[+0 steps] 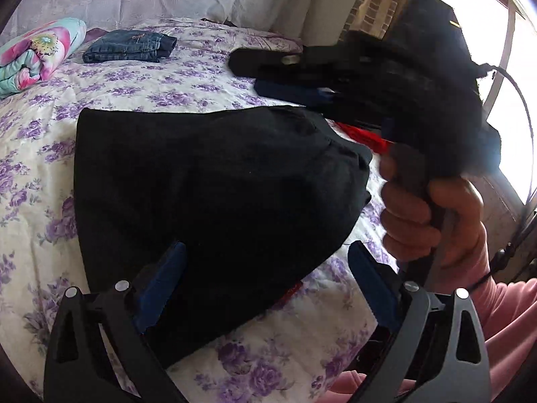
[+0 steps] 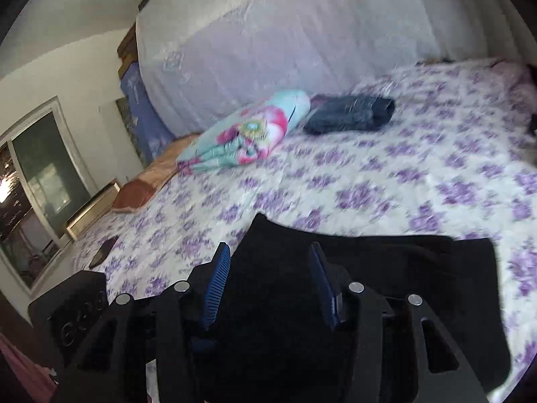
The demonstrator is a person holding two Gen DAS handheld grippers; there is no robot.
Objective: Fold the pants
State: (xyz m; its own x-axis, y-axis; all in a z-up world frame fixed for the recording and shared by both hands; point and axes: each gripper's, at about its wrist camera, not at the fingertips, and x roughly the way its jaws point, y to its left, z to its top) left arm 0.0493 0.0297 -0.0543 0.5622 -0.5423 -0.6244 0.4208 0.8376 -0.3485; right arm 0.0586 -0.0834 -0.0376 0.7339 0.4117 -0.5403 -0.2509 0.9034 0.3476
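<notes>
- Raised lettering on the black block left of the right gripper (image 2: 268,285) is too blurred to read.
- Black pants (image 1: 208,198) lie folded on the purple-flowered bedspread (image 1: 141,87).
- The left gripper (image 1: 265,285) hovers over them, blue fingers (image 1: 161,288) wide apart, holding nothing.
- The right gripper's fingers are apart above the pants.
- Folded jeans (image 2: 352,114) and a floral quilt (image 2: 248,134) lie near a white lace drape (image 2: 268,33).

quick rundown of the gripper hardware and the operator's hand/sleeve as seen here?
Both grippers: black plastic bodies with triangular cutouts and silver round fasteners, carrying blue ribbed fingers. Left gripper and right gripper look identical. In the left wrist view, the right unit's grey handle sits in a bare hand with a pink sleeve; a thin black cable loops off it.
</notes>
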